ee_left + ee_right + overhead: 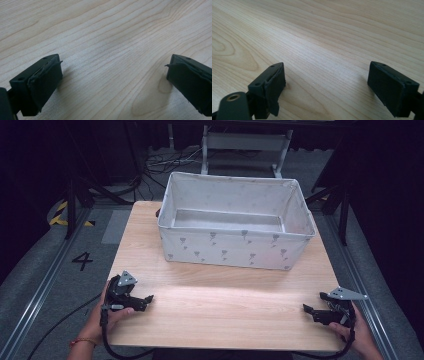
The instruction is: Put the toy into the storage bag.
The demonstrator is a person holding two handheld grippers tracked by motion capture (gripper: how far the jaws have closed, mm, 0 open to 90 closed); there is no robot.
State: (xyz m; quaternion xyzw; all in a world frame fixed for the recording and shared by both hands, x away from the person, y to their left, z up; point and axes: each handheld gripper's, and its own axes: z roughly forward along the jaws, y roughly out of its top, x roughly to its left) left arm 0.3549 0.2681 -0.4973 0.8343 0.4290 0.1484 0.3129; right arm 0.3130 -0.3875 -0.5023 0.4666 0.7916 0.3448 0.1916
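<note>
A white fabric bin (235, 247) with small grey motifs stands at the far middle of the wooden table (220, 315); its inside looks bare. My left gripper (146, 303) rests near the table's front left corner, held by a hand, jaws pointing right and open. My right gripper (314, 303) sits near the front right corner, jaws pointing left and open. In the left gripper view the left gripper (113, 75) has only bare wood between its wide-apart pads. The right gripper view gives the same for the right gripper (327, 82).
A dark object (158, 212) peeks out behind the bin's far left corner. Grey floor with rails flanks the table, marked with a number 4 (82, 261). Cables (170, 162) and a white frame (245, 145) lie beyond the bin.
</note>
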